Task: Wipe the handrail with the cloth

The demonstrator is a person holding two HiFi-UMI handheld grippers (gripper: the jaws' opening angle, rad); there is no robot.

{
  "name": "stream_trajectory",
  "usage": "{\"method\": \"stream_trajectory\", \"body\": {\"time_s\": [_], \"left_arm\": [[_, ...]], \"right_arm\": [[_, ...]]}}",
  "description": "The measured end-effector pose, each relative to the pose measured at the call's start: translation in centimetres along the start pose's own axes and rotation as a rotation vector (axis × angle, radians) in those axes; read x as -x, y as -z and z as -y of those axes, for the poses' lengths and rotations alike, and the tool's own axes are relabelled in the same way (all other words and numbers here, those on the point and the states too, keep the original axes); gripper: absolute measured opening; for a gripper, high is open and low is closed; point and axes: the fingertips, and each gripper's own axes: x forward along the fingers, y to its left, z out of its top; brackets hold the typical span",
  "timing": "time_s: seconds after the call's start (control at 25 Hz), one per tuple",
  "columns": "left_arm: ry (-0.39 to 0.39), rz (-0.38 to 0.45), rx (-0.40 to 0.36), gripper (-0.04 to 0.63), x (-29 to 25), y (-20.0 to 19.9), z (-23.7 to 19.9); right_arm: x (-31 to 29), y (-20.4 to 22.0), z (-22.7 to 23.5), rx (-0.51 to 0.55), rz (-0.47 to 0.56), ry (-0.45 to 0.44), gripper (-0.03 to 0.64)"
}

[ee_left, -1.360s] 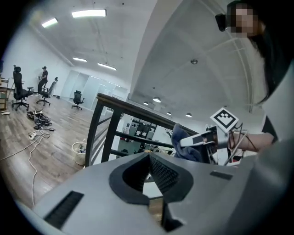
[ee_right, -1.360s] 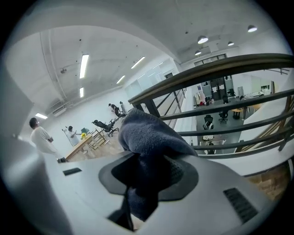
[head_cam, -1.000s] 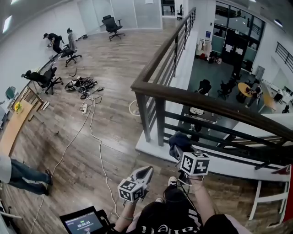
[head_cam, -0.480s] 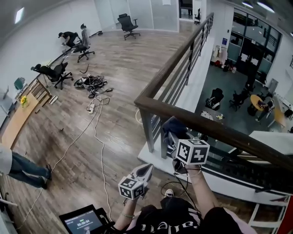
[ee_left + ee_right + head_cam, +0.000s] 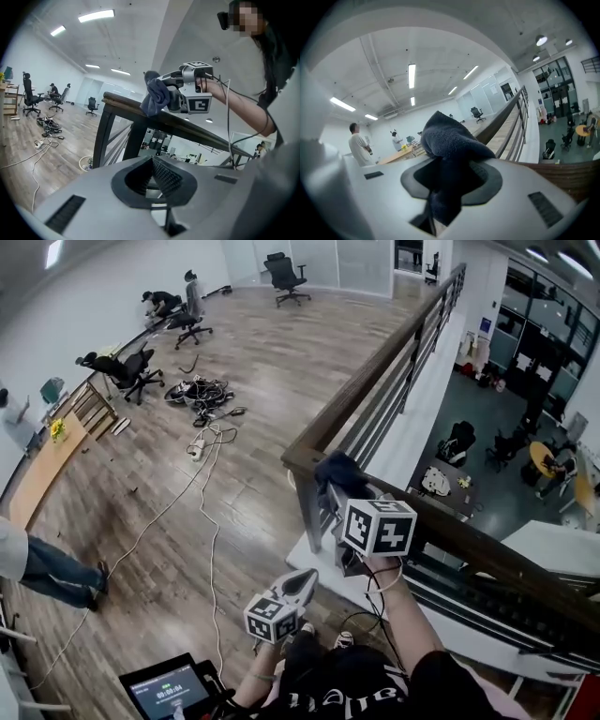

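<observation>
1. cloth (image 5: 335, 471), dark blue and bunched, clamped in the right gripper (image 5: 341, 495), jaws closed tight on its folds; pressed onto the top of the dark wooden handrail (image 5: 456, 532), just beside the corner post.
2. right gripper view only: cloth (image 5: 451, 140) bulging above the jaws and hanging down between them, the rail running away beyond; contact with the rail hidden here.
3. left gripper view only: seen from below, cloth (image 5: 155, 95) draped over the rail's near edge, touching it.
4. left gripper (image 5: 302, 583) held low in the head view, well apart from the rail; in its own view, jaws closed together on nothing.
5. head view alone: tangled cables (image 5: 201, 393) and office chairs (image 5: 131, 371) on the wood floor, well apart from the rail.
</observation>
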Motion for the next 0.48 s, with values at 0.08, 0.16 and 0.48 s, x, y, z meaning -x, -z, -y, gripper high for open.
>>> {"method": "stream_trajectory", "body": {"time_s": [0.08, 0.16, 0.48], "left_arm": [[0.017, -0.009, 0.012, 0.002, -0.8, -1.2, -0.2], [0.03, -0.016, -0.002, 0.002, -1.7, -2.0, -1.1], [0.161, -0.073, -0.054, 0.002, -3.6, -3.5, -4.5]], "right_arm": [[-1.0, -0.6, 0.8, 0.103, -0.019, 0.055, 0.109], [-1.6, -0.7, 2.0, 0.246, -0.068, 0.136, 0.109], [-3.4, 1.1, 3.9, 0.539, -0.222, 0.335, 0.109]]}}
